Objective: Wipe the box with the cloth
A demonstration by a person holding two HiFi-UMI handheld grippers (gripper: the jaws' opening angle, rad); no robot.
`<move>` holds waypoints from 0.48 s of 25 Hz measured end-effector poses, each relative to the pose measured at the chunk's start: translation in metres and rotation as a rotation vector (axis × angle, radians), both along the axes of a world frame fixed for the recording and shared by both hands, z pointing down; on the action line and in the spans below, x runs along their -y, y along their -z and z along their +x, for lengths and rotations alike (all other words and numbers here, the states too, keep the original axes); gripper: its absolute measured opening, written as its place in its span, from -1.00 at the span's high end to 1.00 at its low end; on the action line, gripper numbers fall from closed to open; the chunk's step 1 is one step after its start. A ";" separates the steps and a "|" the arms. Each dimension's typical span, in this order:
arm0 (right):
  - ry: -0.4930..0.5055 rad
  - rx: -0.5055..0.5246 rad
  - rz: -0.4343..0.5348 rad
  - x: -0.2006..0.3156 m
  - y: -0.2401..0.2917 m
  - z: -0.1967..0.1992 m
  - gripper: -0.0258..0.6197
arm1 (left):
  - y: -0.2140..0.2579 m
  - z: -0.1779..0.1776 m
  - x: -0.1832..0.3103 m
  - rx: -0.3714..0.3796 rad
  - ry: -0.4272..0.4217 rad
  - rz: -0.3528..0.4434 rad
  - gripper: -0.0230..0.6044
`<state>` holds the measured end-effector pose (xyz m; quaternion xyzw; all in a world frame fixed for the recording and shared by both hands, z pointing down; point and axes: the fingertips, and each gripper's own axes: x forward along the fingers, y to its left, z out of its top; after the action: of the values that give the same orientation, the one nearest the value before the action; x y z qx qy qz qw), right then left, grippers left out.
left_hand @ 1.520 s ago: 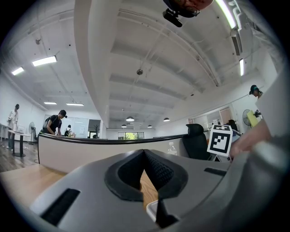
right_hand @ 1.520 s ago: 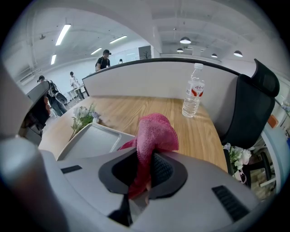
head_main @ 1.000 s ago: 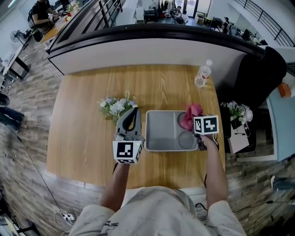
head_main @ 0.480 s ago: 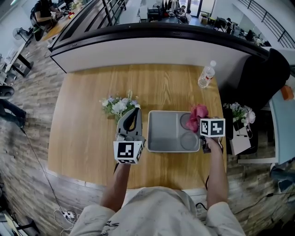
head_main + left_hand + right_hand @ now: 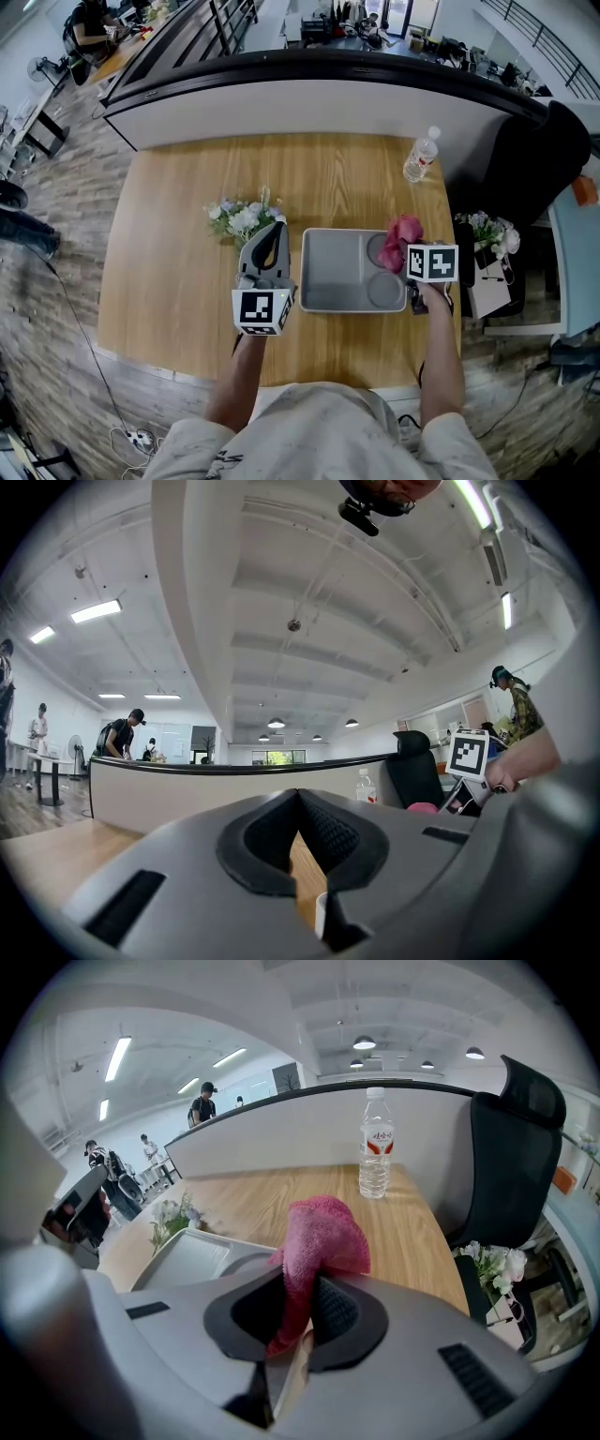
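A grey box (image 5: 337, 272), a shallow tray with round hollows, lies on the wooden table (image 5: 187, 281). The right gripper (image 5: 409, 255) is shut on a pink cloth (image 5: 403, 234) and holds it over the box's far right corner. In the right gripper view the cloth (image 5: 323, 1237) stands bunched up out of the shut jaws (image 5: 298, 1321), with the box (image 5: 187, 1255) below to the left. The left gripper (image 5: 272, 227) rests just left of the box. Its jaws (image 5: 298, 799) are shut with nothing between them.
A bunch of white flowers (image 5: 239, 216) lies just beyond the left gripper. A water bottle (image 5: 418, 155) stands at the table's far right. A black chair (image 5: 530, 159) and a second bunch of flowers (image 5: 487, 230) are off the table's right edge. A curved counter (image 5: 309, 89) runs behind.
The right gripper has shifted slightly to the right with the cloth, toward the box's right edge. The left gripper has stayed beside the box.
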<state>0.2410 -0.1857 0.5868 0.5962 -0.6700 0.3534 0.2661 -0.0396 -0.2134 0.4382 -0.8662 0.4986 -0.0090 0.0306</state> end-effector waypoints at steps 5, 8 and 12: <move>0.017 0.014 0.051 0.006 0.021 -0.007 0.73 | 0.002 -0.003 0.001 -0.004 0.011 0.006 0.88; 0.047 0.046 0.088 0.011 0.037 -0.019 0.73 | 0.004 -0.005 0.001 -0.003 0.015 0.011 0.88; 0.086 0.066 0.150 0.017 0.065 -0.035 0.73 | 0.006 -0.010 0.001 -0.002 0.029 0.013 0.88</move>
<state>0.2056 -0.2028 0.5222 0.5730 -0.7280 0.3101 0.2134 -0.0493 -0.2141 0.4326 -0.8586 0.5114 -0.0053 0.0356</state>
